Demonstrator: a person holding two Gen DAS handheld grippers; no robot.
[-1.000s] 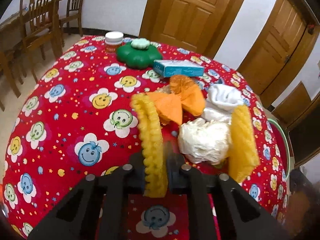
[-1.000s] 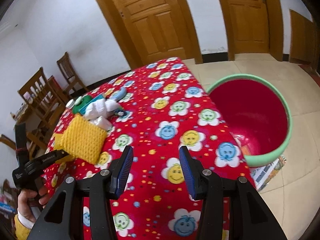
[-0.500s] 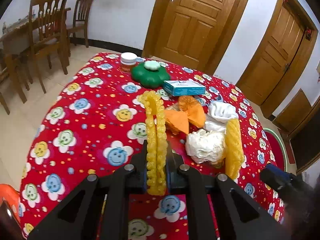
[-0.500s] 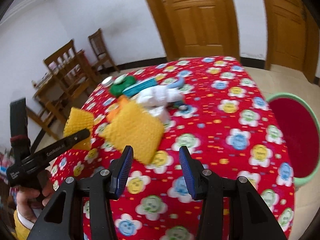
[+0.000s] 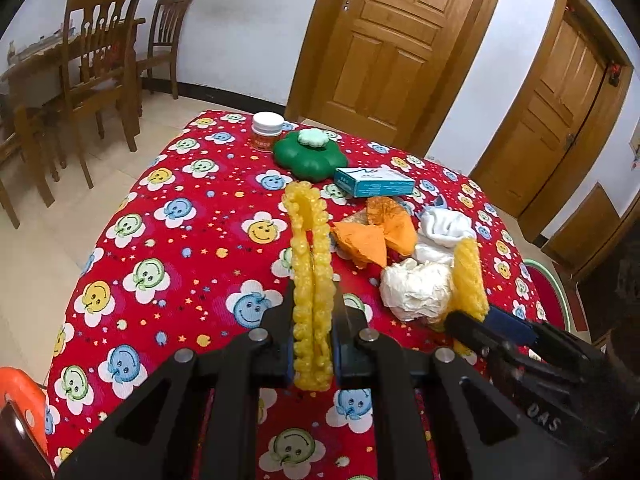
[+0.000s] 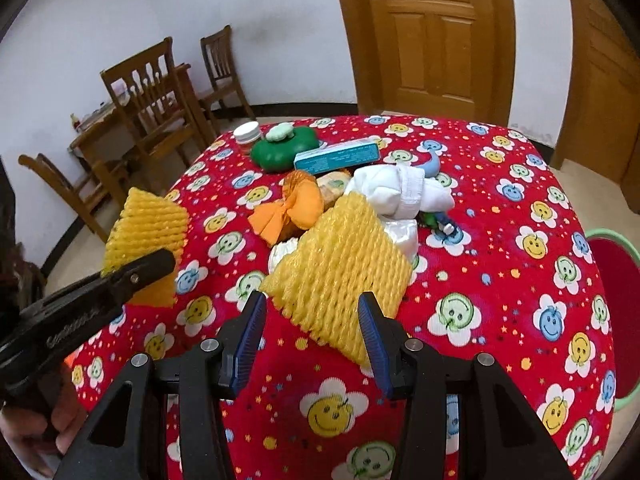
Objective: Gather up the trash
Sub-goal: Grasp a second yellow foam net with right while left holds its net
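Our right tongs (image 6: 312, 340) are spread, with the second yellow foam net (image 6: 340, 276) lying on the worktop (image 6: 500, 280) dead ahead between their tips, long axis slanting across them. Our left tongs (image 5: 313, 354) pinch another foam net (image 5: 310, 280) aloft.

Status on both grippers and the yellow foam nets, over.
Left gripper shut on first foam net. Right gripper open around second foam net. Tissue wad behind it.

Yellow foam net (image 5: 311, 280) upright, pinched; second (image 6: 340, 276) lying on table.
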